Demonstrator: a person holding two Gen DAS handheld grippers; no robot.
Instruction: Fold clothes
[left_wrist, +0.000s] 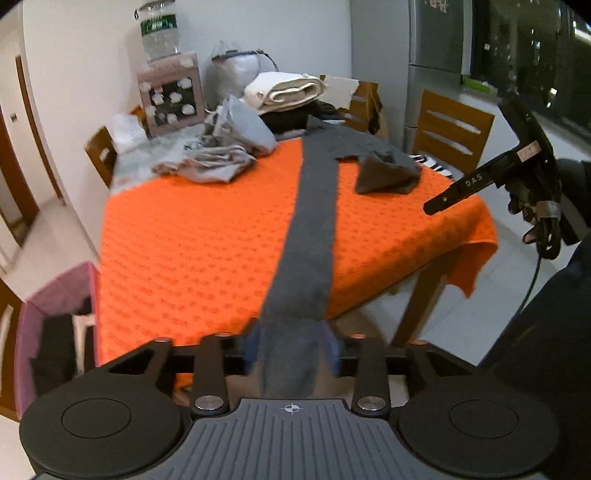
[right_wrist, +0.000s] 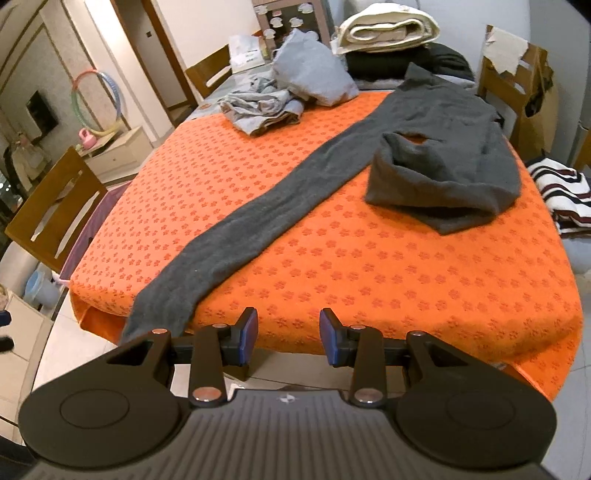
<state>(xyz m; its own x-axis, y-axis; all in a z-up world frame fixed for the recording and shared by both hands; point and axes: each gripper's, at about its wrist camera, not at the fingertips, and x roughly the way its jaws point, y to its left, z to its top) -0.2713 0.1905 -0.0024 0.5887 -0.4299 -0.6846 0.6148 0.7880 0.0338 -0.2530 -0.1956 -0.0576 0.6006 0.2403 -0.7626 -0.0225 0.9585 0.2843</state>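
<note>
Left gripper (left_wrist: 291, 347) closed on the end of a dark grey garment (left_wrist: 314, 206) stretched ahead of it across the orange desk (left_wrist: 184, 240), right gripper (right_wrist: 288, 332) open and empty, garment (right_wrist: 258, 206) ahead to its left.

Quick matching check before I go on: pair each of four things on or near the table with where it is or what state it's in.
Things:
1. dark grey trousers
2. left tongs
3. right tongs
4. cream blanket

States:
A. open, holding nothing
B. rolled up at the table's far end
C. shut on a trouser leg
D. one leg stretched out, the other bunched up

Pairs: 1-D, 2-C, 3-A, 4-B
</note>
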